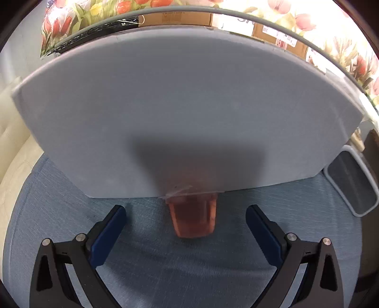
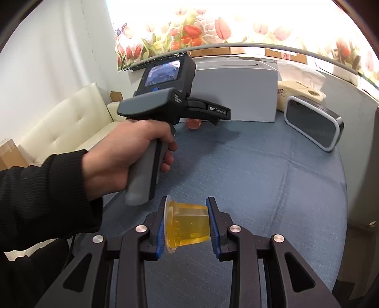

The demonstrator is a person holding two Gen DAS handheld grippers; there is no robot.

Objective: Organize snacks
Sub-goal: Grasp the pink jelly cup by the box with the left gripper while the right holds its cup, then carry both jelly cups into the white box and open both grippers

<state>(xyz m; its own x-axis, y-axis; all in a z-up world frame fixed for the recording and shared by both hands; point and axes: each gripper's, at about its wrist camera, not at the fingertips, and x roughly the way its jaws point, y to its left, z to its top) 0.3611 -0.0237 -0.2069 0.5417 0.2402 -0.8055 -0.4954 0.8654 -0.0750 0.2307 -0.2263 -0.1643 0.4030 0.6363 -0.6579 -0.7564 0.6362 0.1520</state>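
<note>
Surface: blue cloth [image 2: 260,177], covering the whole work area, creased in places.

Left gripper [image 1: 186,210]: jaws wide apart, nothing between the pads. It points down at the cloth, toward the foot of the grey box. A hand [image 2: 125,156] in a black sleeve [image 2: 42,194] grips its grey handle; a small screen on its back is lit.

Orange cup [image 1: 193,216]: a jelly cup, lying on the cloth between the two open left fingers, touching neither. Its lidded end is against the bottom edge of the box. In the right wrist view it shows only as an orange patch under the left gripper's body.

Right gripper [image 2: 186,224]: closed on the yellow cup [image 2: 189,226], held above the near part of the cloth. The cup lies on its side between the blue pads [image 2: 211,222], its clear rim against the left pad, its base against the right.

Grey box [image 1: 180,106]: large, plain, standing at the far side of the cloth.

Speaker [image 2: 312,123]: dark face, pale rim, on the cloth to the right of the box, tilted.

Tissue pack [image 2: 298,90]: cream, far right, behind the speaker.

Sofa [image 2: 68,123]: cream, tufted, to the left beyond the cloth.

Backdrop: tulip print [image 2: 201,30] along the far wall, cardboard cartons [image 1: 175,19] below it.
</note>
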